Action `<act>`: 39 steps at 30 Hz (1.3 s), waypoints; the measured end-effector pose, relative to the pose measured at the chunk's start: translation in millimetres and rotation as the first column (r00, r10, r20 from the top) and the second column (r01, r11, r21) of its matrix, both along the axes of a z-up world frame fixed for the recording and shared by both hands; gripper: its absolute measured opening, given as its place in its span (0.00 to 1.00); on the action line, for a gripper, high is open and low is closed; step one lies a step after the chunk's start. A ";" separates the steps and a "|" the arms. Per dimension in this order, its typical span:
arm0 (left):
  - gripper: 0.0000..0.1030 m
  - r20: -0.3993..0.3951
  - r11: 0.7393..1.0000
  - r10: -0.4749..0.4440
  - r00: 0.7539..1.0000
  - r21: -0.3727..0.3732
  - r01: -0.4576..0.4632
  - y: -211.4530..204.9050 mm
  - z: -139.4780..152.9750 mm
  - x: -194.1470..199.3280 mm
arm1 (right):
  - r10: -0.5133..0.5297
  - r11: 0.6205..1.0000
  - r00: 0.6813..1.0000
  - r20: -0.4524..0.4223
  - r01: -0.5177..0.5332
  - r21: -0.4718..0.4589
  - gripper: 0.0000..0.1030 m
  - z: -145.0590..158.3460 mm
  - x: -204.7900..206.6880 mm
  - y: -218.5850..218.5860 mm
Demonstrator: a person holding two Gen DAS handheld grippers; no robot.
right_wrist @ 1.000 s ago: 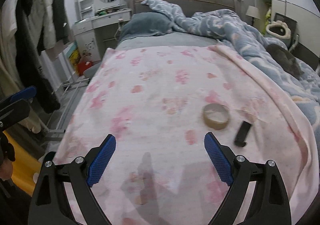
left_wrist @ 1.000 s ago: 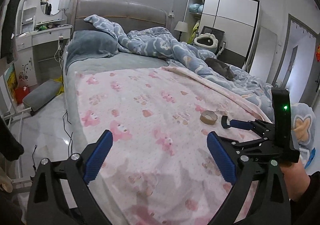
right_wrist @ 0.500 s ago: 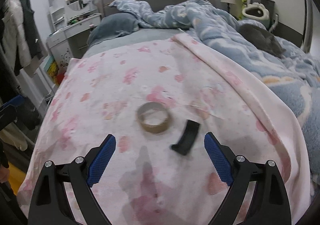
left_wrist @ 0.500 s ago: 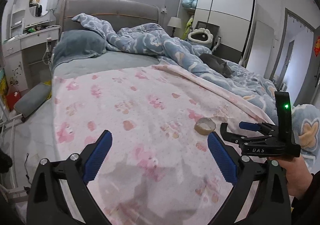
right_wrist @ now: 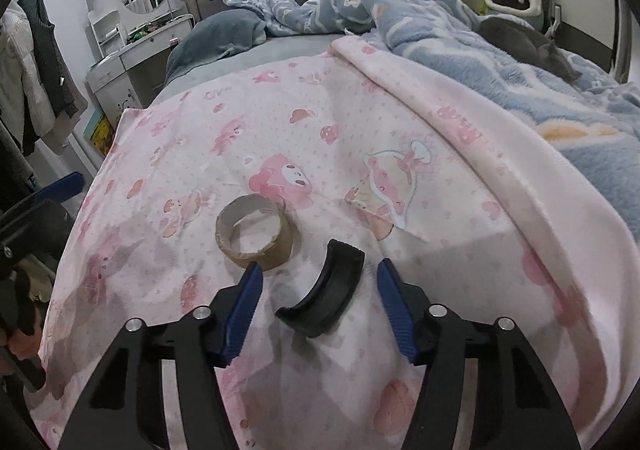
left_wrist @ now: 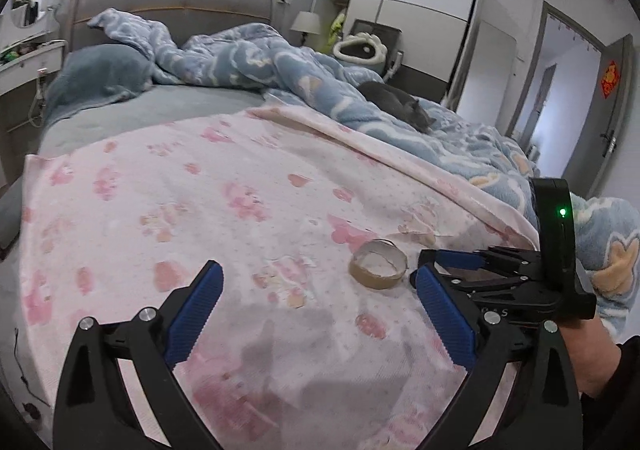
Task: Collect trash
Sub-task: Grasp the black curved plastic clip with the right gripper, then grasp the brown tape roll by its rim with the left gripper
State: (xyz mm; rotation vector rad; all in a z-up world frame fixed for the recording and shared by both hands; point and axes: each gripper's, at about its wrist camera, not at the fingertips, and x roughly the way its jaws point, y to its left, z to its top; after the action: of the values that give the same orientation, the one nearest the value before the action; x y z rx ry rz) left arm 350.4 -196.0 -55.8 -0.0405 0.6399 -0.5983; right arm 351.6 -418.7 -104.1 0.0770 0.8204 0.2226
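A brown cardboard tape core (right_wrist: 256, 232) lies on the pink patterned blanket (right_wrist: 420, 122); it also shows in the left wrist view (left_wrist: 378, 269). A curved black plastic piece (right_wrist: 326, 290) lies just right of it. My right gripper (right_wrist: 320, 278) is open, low over the blanket, with its fingers on either side of the black piece and its left fingertip (right_wrist: 252, 278) touching the core's near edge. My left gripper (left_wrist: 318, 290) is open and empty above the blanket, left of the core. The right gripper also shows in the left wrist view (left_wrist: 430, 264).
A rumpled blue duvet (left_wrist: 280, 66) covers the far and right side of the bed. A grey cat (left_wrist: 394, 100) lies on it. A grey pillow (left_wrist: 96, 78) lies by the headboard. A dressing table (right_wrist: 136, 54) and hanging clothes (right_wrist: 36, 74) stand left of the bed.
The right gripper has moved forward and down until the black piece lies between its fingers, which have narrowed. The left gripper has shifted right, closer over the blanket.
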 end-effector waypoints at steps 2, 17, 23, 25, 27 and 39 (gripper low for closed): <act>0.96 -0.009 1.000 -0.019 1.000 0.000 0.019 -9.1 -4.2 5.0 | 0.001 1.000 1.000 -0.010 -0.001 -0.001 0.55 -2.8 3.8 -1.3; 0.96 -0.082 0.998 -0.060 0.995 0.004 0.061 -47.7 -27.7 29.8 | 0.024 0.999 1.000 0.021 -0.024 0.037 0.22 4.2 3.6 -18.7; 0.96 -0.091 0.998 -0.060 0.994 0.018 0.062 -58.4 -33.9 30.4 | 0.028 0.997 0.999 0.017 -0.029 0.066 0.22 7.0 -1.9 -29.4; 0.96 -0.098 0.998 -0.056 0.994 0.019 0.058 -60.2 -35.6 31.6 | 0.044 0.996 0.999 -0.013 -0.043 0.079 0.22 2.5 -1.8 -29.8; 0.96 -0.104 0.999 -0.051 0.993 0.013 0.053 -61.6 -36.3 33.0 | 0.071 0.995 0.996 -0.048 -0.067 0.078 0.22 -4.5 -1.1 -26.6; 0.96 -0.133 0.998 -0.055 0.990 0.008 0.057 -72.7 -42.3 39.4 | 0.080 0.994 0.997 -0.021 -0.078 0.079 0.19 -6.4 -0.4 -24.0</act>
State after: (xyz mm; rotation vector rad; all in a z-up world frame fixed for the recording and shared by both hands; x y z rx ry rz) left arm 389.8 -268.8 -98.1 -0.0520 0.7753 -0.6497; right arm 351.1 -442.7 -110.5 0.1208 0.8392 0.3287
